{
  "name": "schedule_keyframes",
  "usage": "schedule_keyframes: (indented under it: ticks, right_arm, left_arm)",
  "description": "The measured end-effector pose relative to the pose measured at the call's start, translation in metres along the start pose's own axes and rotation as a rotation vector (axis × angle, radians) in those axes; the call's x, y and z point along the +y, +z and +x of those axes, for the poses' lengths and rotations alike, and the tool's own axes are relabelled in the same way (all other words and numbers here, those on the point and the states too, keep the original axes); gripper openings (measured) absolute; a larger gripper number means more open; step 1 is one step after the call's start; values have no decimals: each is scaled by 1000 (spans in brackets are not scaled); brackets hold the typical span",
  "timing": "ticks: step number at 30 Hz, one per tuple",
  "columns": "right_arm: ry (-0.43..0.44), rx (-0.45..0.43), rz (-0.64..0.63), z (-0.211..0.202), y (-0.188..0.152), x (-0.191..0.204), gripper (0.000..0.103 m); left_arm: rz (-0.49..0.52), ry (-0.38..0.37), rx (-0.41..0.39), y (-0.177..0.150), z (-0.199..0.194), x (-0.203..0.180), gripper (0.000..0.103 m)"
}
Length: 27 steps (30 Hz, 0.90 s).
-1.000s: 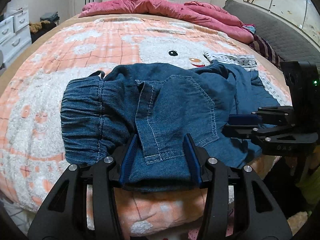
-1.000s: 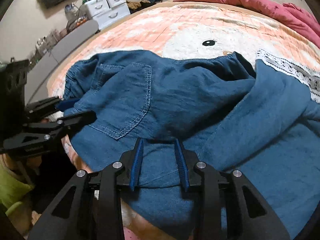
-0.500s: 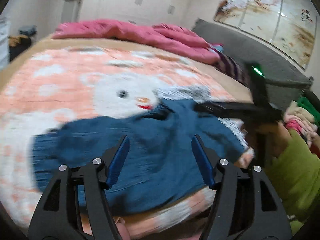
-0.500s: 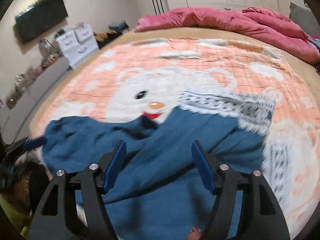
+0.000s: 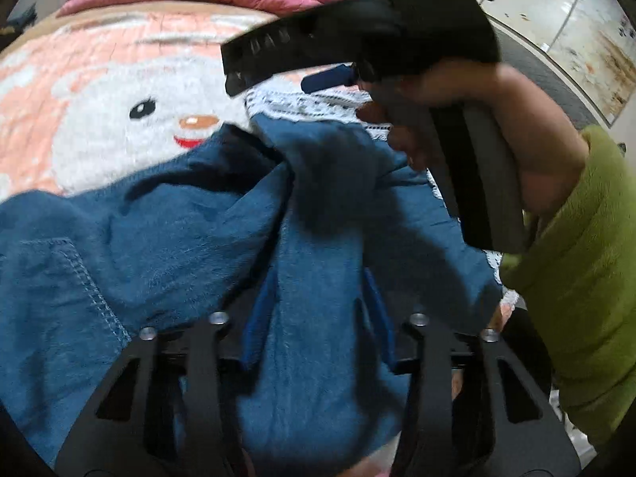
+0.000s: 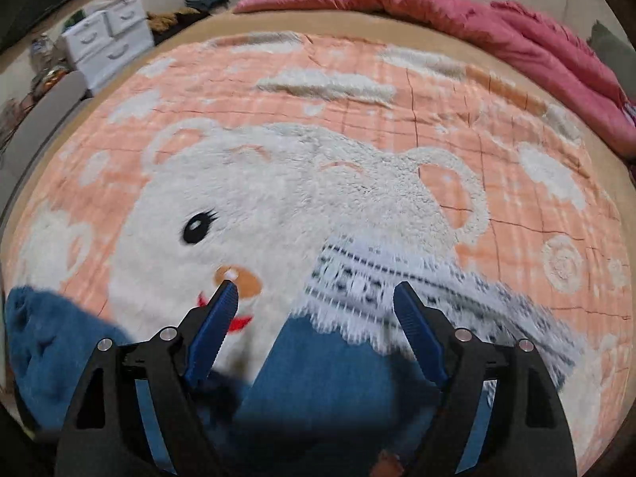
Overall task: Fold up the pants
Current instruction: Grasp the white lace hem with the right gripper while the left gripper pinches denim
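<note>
The blue pants (image 5: 167,222) lie crumpled on the bed's bear blanket (image 6: 278,183), near its front edge. The left hand-held gripper (image 5: 318,318) is closing with a fold of the leg between its jaws. The right hand-held gripper (image 6: 316,314) is opening, spread and empty, above the lace hem (image 6: 397,278). I judge the legs are being arranged; next, the right one must take the hem
</note>
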State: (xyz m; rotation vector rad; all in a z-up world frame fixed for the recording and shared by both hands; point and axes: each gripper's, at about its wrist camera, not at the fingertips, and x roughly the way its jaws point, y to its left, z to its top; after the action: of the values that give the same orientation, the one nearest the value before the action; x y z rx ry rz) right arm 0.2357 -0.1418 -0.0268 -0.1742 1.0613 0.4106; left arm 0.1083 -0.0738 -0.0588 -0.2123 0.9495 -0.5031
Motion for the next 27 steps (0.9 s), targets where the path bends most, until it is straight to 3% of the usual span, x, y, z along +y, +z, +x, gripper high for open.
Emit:
schedule_keyframes:
  ticks: [6, 8, 10, 13, 18, 21, 23, 25, 27]
  right_arm:
    - [-34, 84, 68, 39, 15, -11, 49]
    - [-50, 75, 49, 44, 14, -12, 25]
    - [-30, 55, 28, 40, 12, -14, 10]
    - [31, 2, 56, 21, 8, -26, 9]
    - [114, -90, 135, -19, -4, -52, 9]
    - [129, -146, 180, -47, -13, -65, 9]
    - [131, -170, 196, -61, -22, -72, 9]
    - [115, -182, 202, -69, -29, -76, 9]
    - [103, -191, 218, -74, -35, -80, 8]
  left_arm:
    - [-1, -15, -2, 0, 1, 5, 32]
    - [2, -18, -3, -1, 1, 10, 32]
    - [0, -26, -7, 0, 0, 13, 33]
    - [-16, -63, -15, 0, 1, 20, 40]
    - [-57, -98, -31, 3, 3, 34, 39]
    - [-63, -95, -29, 4, 5, 43, 21]
    - [-70, -96, -23, 5, 7, 48, 19]
    - [-63, -90, -22, 7, 8, 49, 7]
    - [-61, -100, -19, 7, 7, 46, 2]
